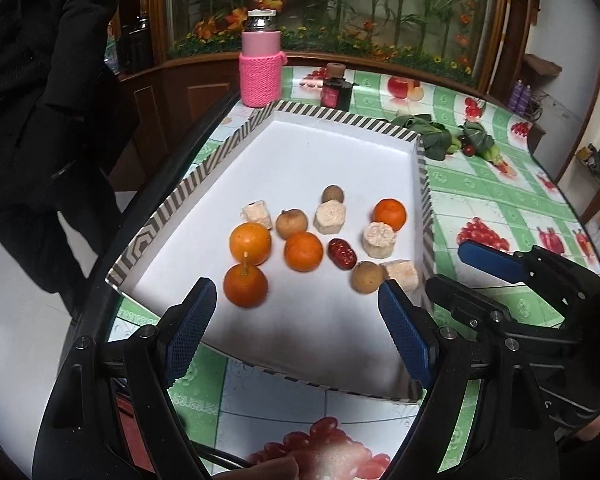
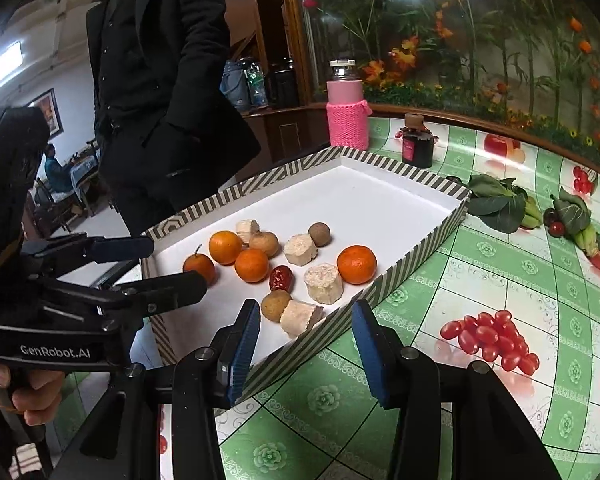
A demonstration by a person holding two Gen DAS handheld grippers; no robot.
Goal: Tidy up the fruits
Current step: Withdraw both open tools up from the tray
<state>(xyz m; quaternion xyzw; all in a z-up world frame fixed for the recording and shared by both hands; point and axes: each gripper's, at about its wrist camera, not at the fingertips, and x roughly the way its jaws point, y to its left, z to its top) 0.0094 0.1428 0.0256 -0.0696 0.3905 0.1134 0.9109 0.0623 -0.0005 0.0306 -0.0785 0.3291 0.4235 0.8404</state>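
Note:
A white tray with a striped rim (image 1: 204, 168) (image 2: 416, 264) holds several oranges (image 1: 303, 251) (image 2: 356, 264), brown round fruits (image 1: 291, 223) (image 2: 275, 306), pale cut chunks (image 1: 379, 240) (image 2: 323, 283) and a red date (image 1: 342, 253) (image 2: 280, 278). My left gripper (image 1: 296, 332) is open and empty over the tray's near end, an orange (image 1: 245, 285) just beyond its left finger. It shows in the right wrist view (image 2: 172, 268) at the tray's left side. My right gripper (image 2: 306, 348) is open and empty above the tray's near rim, and shows in the left wrist view (image 1: 460, 268).
A pink bottle in a knitted sleeve (image 1: 260, 68) (image 2: 347, 112) and a small dark jar (image 1: 334, 88) (image 2: 417, 146) stand beyond the tray. Leafy greens (image 1: 440, 136) (image 2: 500, 200) lie on the fruit-print tablecloth to the right. A person in black (image 2: 160, 80) stands at the table's left.

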